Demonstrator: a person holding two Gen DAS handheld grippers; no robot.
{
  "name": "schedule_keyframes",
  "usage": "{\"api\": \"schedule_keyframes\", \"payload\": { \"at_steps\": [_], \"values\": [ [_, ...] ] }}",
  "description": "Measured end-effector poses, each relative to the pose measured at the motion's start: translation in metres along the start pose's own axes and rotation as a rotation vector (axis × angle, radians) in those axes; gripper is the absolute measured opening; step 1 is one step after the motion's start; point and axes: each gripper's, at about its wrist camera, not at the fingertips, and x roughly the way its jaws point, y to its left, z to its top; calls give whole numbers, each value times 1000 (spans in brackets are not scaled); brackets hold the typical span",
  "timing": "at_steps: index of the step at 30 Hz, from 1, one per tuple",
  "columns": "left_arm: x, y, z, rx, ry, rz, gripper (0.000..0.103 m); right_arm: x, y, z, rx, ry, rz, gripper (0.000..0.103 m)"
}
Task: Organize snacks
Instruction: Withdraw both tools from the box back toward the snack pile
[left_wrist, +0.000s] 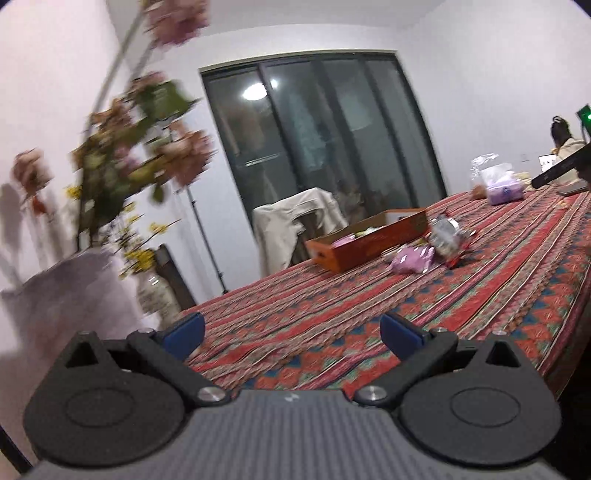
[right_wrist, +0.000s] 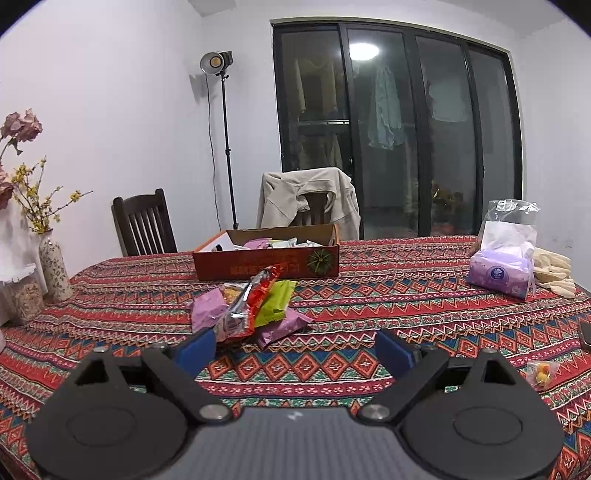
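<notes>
A small heap of snack packets (right_wrist: 251, 306) lies on the patterned tablecloth (right_wrist: 369, 295): purple, red and green wrappers. Behind it stands an open orange cardboard box (right_wrist: 266, 262) with more packets inside. My right gripper (right_wrist: 295, 350) stands open just short of the heap, nothing between its blue pads. In the left wrist view the same box (left_wrist: 369, 240) and packets (left_wrist: 428, 251) lie far ahead to the right. My left gripper (left_wrist: 291, 334) is open and empty over the table's near left part, tilted, its picture blurred.
Flower vases (right_wrist: 55, 266) and a jar stand at the table's left edge. A purple tissue pack in a clear bag (right_wrist: 502, 266) and pale gloves (right_wrist: 554, 273) lie at the right. A small sweet packet (right_wrist: 541, 374) lies near right. Two chairs stand behind the table, one draped with a jacket (right_wrist: 310, 199).
</notes>
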Motion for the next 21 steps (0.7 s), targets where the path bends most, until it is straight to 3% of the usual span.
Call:
{"api": "schedule_keyframes", "payload": {
  "at_steps": [4, 12, 16, 21],
  "values": [
    [36, -29, 19, 2, 4, -48, 103, 15, -6, 2, -36, 27, -13, 93],
    [156, -90, 47, 47, 103, -152, 103, 68, -13, 17, -103, 66, 29, 92],
    [218, -112, 59, -7, 175, -156, 103, 100, -13, 30, -127, 77, 67, 89],
    [297, -130, 76, -184, 289, -152, 103, 143, -10, 51, -139, 79, 133, 81]
  ]
}}
